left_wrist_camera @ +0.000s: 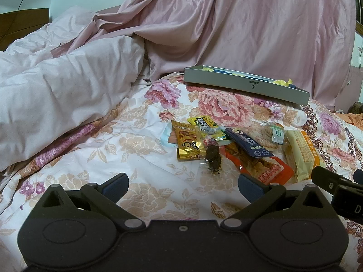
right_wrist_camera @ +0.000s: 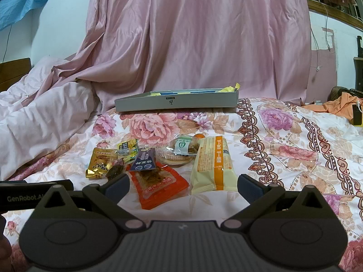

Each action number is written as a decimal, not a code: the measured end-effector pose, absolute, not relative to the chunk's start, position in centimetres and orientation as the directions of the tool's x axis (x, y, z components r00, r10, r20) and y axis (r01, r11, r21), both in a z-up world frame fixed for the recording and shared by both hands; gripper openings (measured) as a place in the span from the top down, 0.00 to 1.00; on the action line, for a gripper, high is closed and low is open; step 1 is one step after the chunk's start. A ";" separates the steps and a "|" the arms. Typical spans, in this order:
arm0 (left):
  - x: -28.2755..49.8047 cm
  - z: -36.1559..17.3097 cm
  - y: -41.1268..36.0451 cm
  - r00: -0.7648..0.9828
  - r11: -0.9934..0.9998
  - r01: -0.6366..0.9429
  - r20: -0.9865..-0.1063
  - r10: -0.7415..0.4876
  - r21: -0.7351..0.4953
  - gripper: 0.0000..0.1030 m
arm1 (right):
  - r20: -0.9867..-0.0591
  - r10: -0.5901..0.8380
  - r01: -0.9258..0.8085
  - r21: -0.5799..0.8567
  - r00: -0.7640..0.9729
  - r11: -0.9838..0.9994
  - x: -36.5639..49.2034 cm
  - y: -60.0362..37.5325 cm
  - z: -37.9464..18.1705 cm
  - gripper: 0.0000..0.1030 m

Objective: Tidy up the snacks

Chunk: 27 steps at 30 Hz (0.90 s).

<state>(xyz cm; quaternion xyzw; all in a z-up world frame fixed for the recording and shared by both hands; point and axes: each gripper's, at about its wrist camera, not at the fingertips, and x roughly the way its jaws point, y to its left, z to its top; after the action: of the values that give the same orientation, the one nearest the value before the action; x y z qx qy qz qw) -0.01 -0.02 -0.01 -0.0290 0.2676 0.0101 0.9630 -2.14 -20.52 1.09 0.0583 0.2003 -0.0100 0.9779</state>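
where the floral bedsheet (right_wrist_camera: 283,136) lies flat, a small heap of snack packets sits in the middle of the bed: a pale yellow and orange wafer pack (right_wrist_camera: 212,164) on the right, an orange pouch (right_wrist_camera: 158,185) touching its left side, a dark blue sachet (right_wrist_camera: 144,159) lying over the pouch, a gold packet (right_wrist_camera: 99,163) at the far left, and a clear bag of round biscuits (right_wrist_camera: 179,151) behind them. beyond the heap, well apart, a shallow grey box (right_wrist_camera: 177,102) rests against a pink draped cloth (right_wrist_camera: 192,34). a crumpled pale quilt (left_wrist_camera: 56,90) lies to the left. the left gripper (left_wrist_camera: 183,184) and right gripper (right_wrist_camera: 183,184) hover near the heap, fingers spread wide, holding nothing.
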 end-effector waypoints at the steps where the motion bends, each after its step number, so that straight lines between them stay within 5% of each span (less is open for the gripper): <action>1: 0.0 0.0 0.0 0.857 0.998 -0.035 -0.516 0.004 -0.050 0.01 | -0.393 0.004 0.042 0.110 0.920 0.993 -2.1 -20.6 1.1 0.00; 27: 0.0 0.0 0.0 0.855 0.998 -0.035 -0.518 0.005 -0.049 0.01 | -0.397 0.009 0.036 0.106 0.918 0.994 -2.3 -19.9 0.9 0.00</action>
<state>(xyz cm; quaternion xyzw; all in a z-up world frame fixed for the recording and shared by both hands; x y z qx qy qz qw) 0.00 -0.02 -0.01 -0.0282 0.2687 0.0106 0.9628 -2.31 -19.87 0.86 0.0557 0.2028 -0.0071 0.9776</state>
